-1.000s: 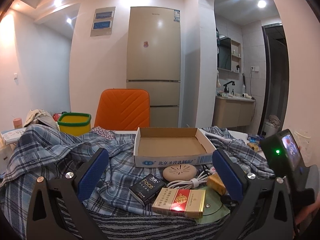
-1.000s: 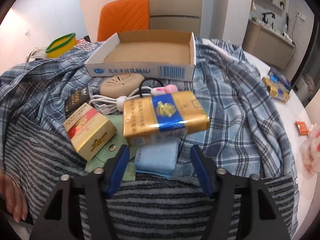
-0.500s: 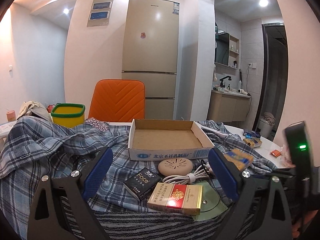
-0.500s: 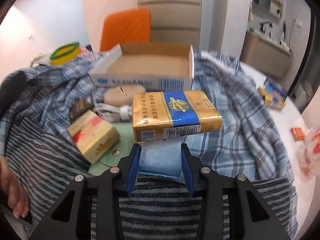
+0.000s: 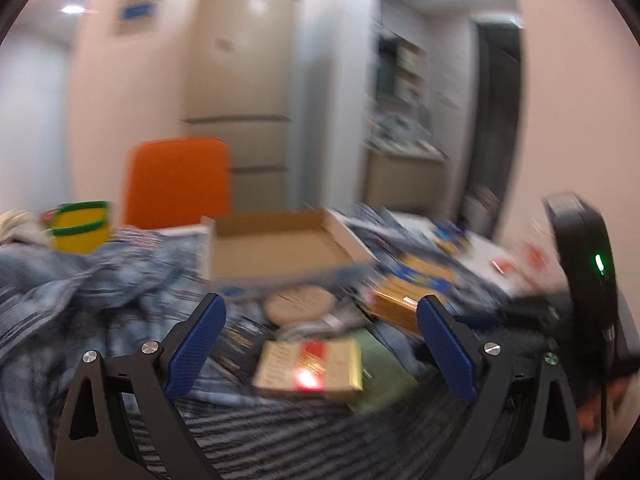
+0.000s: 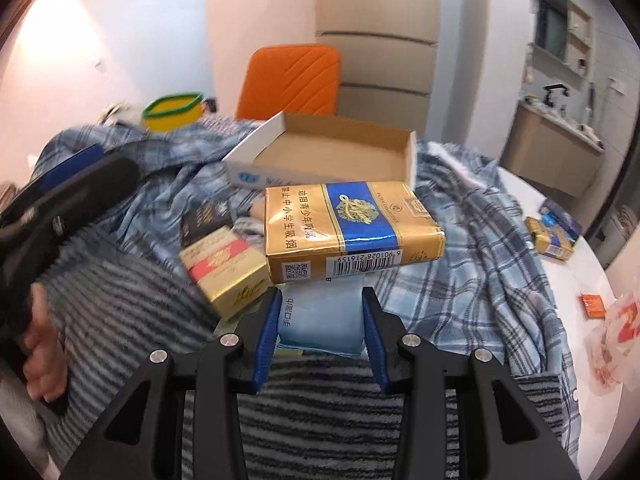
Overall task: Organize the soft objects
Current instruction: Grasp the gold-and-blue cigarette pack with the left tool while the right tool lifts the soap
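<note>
Right hand-held gripper (image 6: 319, 322) is clamped on the pale blue tissue pack (image 6: 320, 320), gold-and-blue cigarette pack (image 6: 352, 236) riding on top, near the cardboard tray (image 6: 328, 152). Left hand-held gripper (image 5: 320, 344) hangs wide open above the plaid shirt (image 5: 92, 284).

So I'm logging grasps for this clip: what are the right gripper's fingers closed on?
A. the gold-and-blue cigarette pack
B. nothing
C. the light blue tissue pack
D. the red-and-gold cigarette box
C: the right gripper has both blue pads pressed against the light blue tissue pack, while the gold-and-blue cigarette pack rides on top of it, outside the fingers.
</note>
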The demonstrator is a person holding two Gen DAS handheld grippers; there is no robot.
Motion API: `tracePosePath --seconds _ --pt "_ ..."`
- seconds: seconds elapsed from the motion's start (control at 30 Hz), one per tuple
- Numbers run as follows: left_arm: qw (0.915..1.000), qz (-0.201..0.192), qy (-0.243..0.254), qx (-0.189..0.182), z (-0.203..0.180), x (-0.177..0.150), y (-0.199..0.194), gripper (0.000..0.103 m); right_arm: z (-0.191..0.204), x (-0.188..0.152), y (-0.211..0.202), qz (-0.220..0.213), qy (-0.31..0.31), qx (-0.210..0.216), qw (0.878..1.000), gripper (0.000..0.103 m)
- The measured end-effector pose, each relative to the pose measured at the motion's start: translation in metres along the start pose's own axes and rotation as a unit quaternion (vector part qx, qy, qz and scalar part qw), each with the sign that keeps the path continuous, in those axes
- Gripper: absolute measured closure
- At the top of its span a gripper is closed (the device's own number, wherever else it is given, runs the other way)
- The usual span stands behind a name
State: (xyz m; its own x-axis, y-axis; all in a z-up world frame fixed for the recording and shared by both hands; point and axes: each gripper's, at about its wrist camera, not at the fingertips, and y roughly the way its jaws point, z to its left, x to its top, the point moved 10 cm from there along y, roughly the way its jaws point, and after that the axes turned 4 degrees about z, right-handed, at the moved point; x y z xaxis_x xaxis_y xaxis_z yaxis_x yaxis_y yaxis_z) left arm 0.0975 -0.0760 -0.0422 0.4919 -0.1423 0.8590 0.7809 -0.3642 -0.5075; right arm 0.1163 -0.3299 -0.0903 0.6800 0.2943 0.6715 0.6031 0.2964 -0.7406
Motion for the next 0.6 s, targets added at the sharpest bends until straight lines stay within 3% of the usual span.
tracePosePath --seconds 0.07,0.2,0.33,0.43,0.6 --pt "0.9995 0.023 0.019 -0.014 -0.006 -0.004 0.006 0.007 0.006 -0.002 0.000 0.008 -0.020 0.017 1.000 0.062" --pt "0.9936 0.074 -0.029 -0.080 -0.011 -0.010 0.017 0.007 0.019 -0.006 -0.001 0.026 -0.058 0.060 0.996 0.062" --pt "0.9923 0.089 -0.011 -0.085 -0.017 -0.011 0.020 0.009 0.026 -0.011 0.001 0.032 -0.066 0.070 0.995 0.062" --pt "0.9850 0.118 -0.020 -0.124 -0.026 -0.016 0.026 0.011 0.033 -0.013 0.001 0.031 -0.078 0.079 0.993 0.062" --pt "0.9880 0.111 0.018 -0.105 -0.033 -0.016 0.028 0.011 0.039 -0.015 0.003 0.036 -0.086 0.090 0.992 0.062"
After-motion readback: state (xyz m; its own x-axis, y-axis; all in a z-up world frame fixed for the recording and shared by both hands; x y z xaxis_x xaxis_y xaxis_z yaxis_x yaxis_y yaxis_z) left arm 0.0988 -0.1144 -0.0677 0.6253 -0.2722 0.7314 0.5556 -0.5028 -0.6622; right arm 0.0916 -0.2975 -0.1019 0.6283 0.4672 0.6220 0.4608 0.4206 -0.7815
